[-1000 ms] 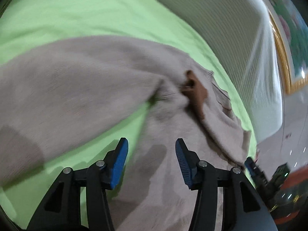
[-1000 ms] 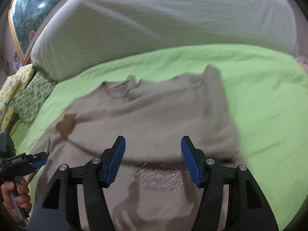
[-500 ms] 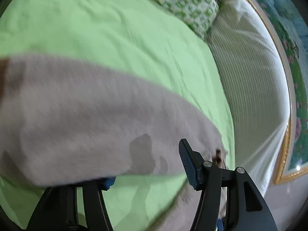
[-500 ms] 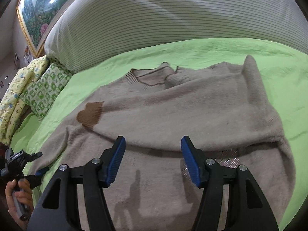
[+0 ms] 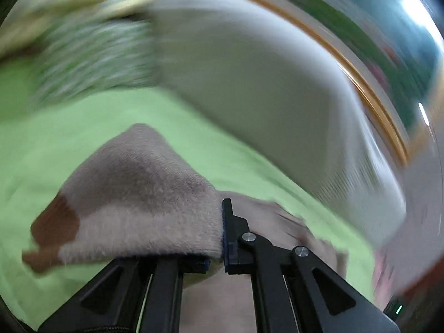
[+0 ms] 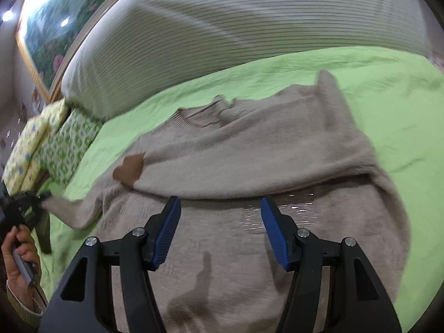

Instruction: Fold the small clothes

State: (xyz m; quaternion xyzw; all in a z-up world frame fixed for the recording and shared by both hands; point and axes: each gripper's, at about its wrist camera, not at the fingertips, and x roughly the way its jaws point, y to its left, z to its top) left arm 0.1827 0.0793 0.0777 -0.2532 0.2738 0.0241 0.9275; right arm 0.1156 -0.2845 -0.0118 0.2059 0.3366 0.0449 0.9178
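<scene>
A beige knit sweater (image 6: 249,149) lies spread on the green bedsheet (image 6: 388,88), one sleeve folded across its chest and a brown patch (image 6: 130,169) near its left shoulder. My left gripper (image 5: 222,230) is shut on the other sleeve (image 5: 138,208), which drapes over and hides its left finger; the brown patch (image 5: 55,222) shows further along. In the right wrist view that left gripper (image 6: 41,197) sits at the far left, pulling the sleeve end (image 6: 72,211) outward. My right gripper (image 6: 220,230) hovers open over the sweater's lower body, nothing between its fingers.
A striped white headboard cushion (image 6: 236,33) runs along the far side of the bed. Patterned green and yellow pillows (image 6: 55,144) lie at the left. A person's hand (image 6: 19,252) holds the left gripper's handle. A framed picture (image 6: 55,25) hangs behind.
My left gripper has closed on the sleeve and lifted it, swinging its view toward the headboard. My right gripper stays open and has shifted slightly over the sweater.
</scene>
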